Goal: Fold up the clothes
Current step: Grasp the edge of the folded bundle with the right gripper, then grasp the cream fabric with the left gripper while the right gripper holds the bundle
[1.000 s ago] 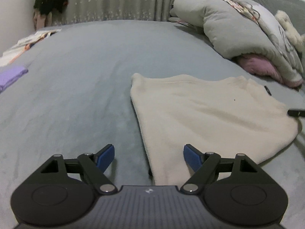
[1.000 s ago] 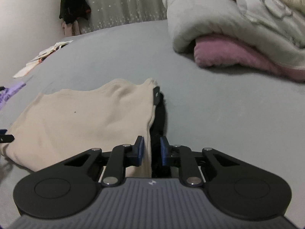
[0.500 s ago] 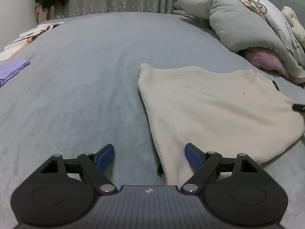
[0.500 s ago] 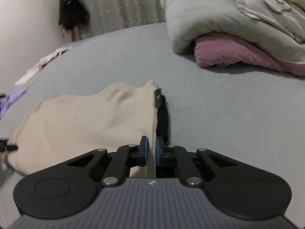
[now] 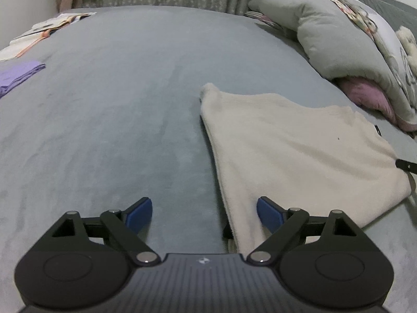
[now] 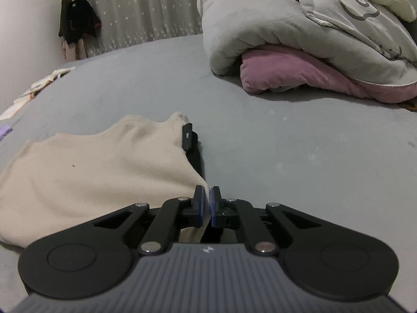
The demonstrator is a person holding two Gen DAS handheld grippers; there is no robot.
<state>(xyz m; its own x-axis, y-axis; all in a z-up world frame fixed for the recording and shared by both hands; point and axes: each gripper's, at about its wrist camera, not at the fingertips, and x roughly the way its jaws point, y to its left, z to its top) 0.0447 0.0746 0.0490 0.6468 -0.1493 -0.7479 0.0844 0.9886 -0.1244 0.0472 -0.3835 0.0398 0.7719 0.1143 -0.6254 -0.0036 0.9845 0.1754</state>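
Note:
A cream fleece garment (image 5: 299, 156) lies flat on the grey bed (image 5: 117, 104), with a black layer showing under its edges. My left gripper (image 5: 203, 206) hangs over the near left corner. Its jaws are opening, and the cloth's edge lies between them by the right blue pad without being pressed. In the right wrist view the same garment (image 6: 104, 172) spreads to the left, a black label (image 6: 187, 135) at its far corner. My right gripper (image 6: 207, 195) pinches the near right corner between its blue pads, and its jaws are opening slightly. Its tip (image 5: 406, 165) shows at the left view's right edge.
A rolled grey duvet (image 6: 286, 26) over a pink blanket (image 6: 299, 78) lies at the far right. A purple cloth (image 5: 18, 75) and light clothing (image 5: 47, 26) sit at the bed's far left. Dark clothes (image 6: 78, 23) hang by the curtain.
The right jaws came together on the garment's corner, which now stands raised between the pads. The left jaws spread a little wider, and the left view rolled slightly.

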